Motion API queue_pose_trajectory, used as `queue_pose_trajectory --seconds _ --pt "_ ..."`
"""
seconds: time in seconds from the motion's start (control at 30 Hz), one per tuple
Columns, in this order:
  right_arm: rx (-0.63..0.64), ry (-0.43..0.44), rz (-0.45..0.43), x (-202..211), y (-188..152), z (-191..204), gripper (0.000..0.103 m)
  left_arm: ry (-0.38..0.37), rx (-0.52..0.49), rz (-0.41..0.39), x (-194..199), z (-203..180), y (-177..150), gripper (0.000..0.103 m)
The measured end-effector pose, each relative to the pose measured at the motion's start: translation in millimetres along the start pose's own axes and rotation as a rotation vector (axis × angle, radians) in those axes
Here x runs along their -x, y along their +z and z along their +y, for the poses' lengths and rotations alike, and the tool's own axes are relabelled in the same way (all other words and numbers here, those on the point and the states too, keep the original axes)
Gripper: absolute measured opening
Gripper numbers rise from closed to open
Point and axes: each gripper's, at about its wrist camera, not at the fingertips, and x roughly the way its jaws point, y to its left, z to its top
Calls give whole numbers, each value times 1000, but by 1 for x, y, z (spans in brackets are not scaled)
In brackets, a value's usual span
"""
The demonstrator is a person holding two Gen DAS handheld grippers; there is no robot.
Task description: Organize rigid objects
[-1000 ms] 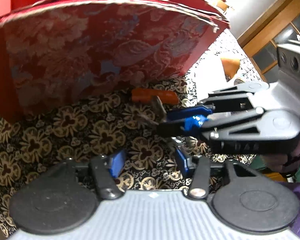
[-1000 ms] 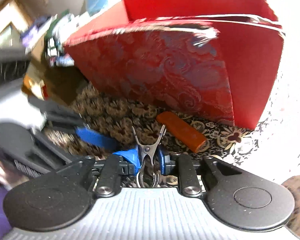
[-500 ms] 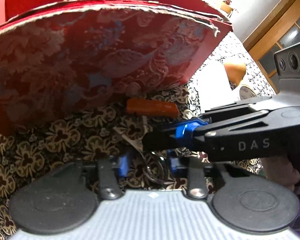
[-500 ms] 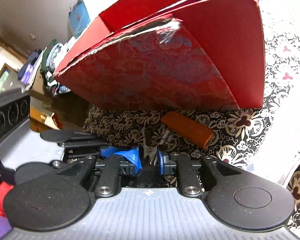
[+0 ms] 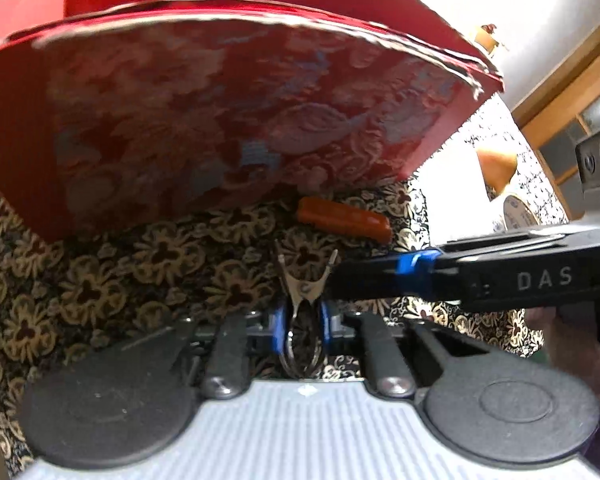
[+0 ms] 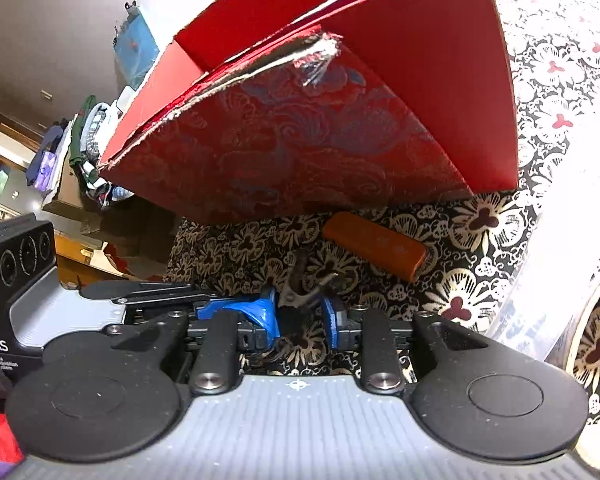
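Note:
A small metal spring clip [image 5: 306, 288] hangs just above the flowered tablecloth [image 5: 100, 280]. My left gripper [image 5: 302, 326] has its jaws closing, and its blue pads press on the clip's wire handles. My right gripper [image 6: 300, 318] reaches in from the right in the left wrist view; its jaws are opening. The clip [image 6: 300, 284] sits just ahead of its parted pads, with bare cloth showing between them. The left gripper's fingers [image 6: 220, 306] come in from the left there. An orange bar [image 5: 344, 220] lies beyond the clip, at the foot of a red box [image 5: 220, 120].
The red box [image 6: 300, 148] has a torn brocade flap leaning over the cloth above the orange bar [image 6: 374, 246]. A clear round rim [image 6: 540, 280] lies to the right. Piled clutter [image 6: 92, 132] stands far left, and an orange object [image 5: 496, 164] sits far right.
A second ago the right gripper held the clip and the left stood open. The left jaws have since come in and shut around its handles, while the right gripper rolled and its pads parted.

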Motion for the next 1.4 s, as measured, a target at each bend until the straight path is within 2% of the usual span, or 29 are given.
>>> queue_pose_trajectory --seconds 0.17,0.33,0.43,0.53,0.57,0.67,0.83,1.0,1.1,1.23,1.4 --pt "-75 52 10 -2 2 -5 9 -10 31 -23 12 8 0 13" --pt "-206 168 7 -3 5 -14 9 -56 40 -55 29 9 1 12" --pt "-159 182 -44 10 6 -5 6 -55 34 -86 41 5 5 11" --pt "-102 198 -94 29 9 11 5 -87 27 -123 59 1 11 9" --pt "-74 197 -114 35 11 18 5 -93 15 -140 67 -1 13 5" --pt "-2 211 -180 54 21 36 5 -104 -32 -201 90 -10 23 4" --pt "61 210 -282 66 53 51 5 -97 -84 -301 115 -15 55 4" --pt "103 164 -341 57 88 62 5 -47 -129 -352 114 -13 93 4" --pt "101 140 -332 41 108 60 5 -24 -138 -349 106 -7 110 4" --pt "71 112 -267 14 123 50 5 18 -126 -301 81 7 126 4" --pt "57 79 -179 -15 126 47 6 87 -102 -227 55 27 126 4"
